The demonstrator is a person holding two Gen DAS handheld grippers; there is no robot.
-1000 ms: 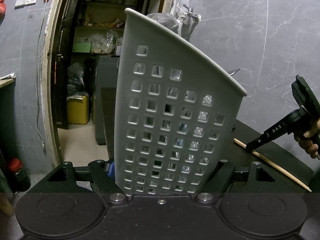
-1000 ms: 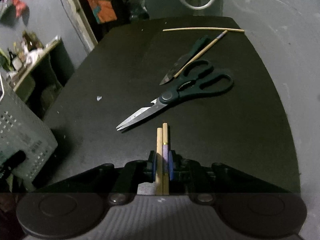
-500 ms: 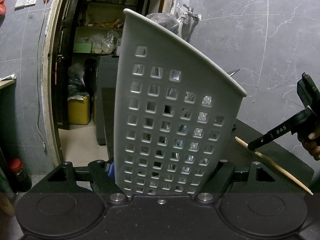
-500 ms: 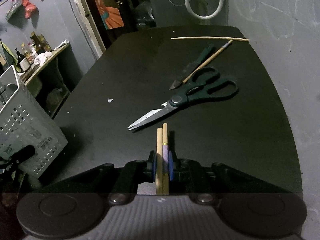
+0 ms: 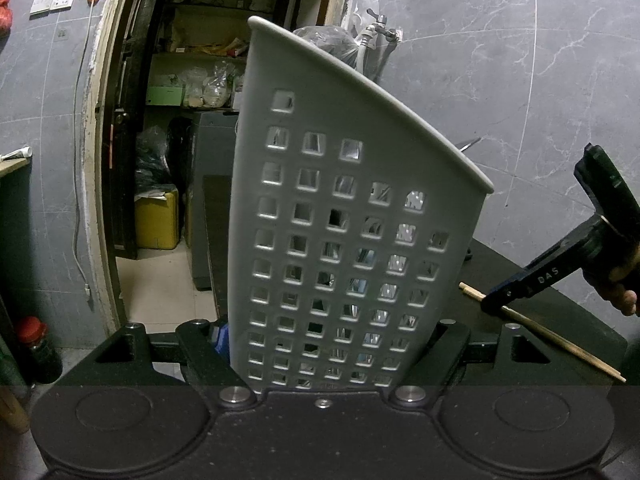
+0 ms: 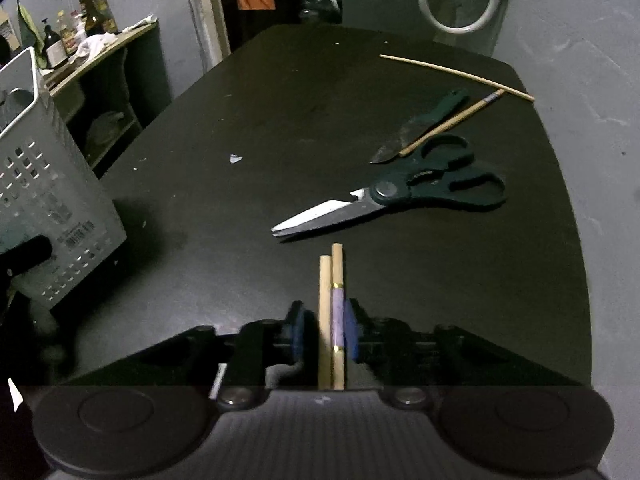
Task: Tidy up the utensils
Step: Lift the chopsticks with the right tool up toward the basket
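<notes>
A tall grey perforated basket (image 5: 340, 220) fills the left wrist view, and my left gripper (image 5: 326, 360) is shut on its base, one finger on each side. Utensils glint through its holes. The right wrist view has the same basket (image 6: 40, 200) at the left edge. My right gripper (image 6: 326, 320) hovers over the black table (image 6: 280, 100) with two wooden chopsticks (image 6: 332, 304) between its jaws. The jaws are opening; the left pad stands off the sticks. From the left wrist view, the right gripper (image 5: 496, 300) shows at far right with a chopstick (image 5: 560, 344) poking out.
Green-handled scissors (image 6: 400, 196) lie ahead of the right gripper. Behind them lie a dark-handled knife (image 6: 420, 128), another chopstick (image 6: 452, 124) and a thin wooden stick (image 6: 456, 72). A side shelf with bottles (image 6: 80, 28) stands left. A person's hand (image 5: 624, 296) holds the right gripper.
The right gripper has rolled and shifted, so the basket looms larger at its left. Its left pad has drawn away from the chopsticks. The left gripper and basket have stayed still.
</notes>
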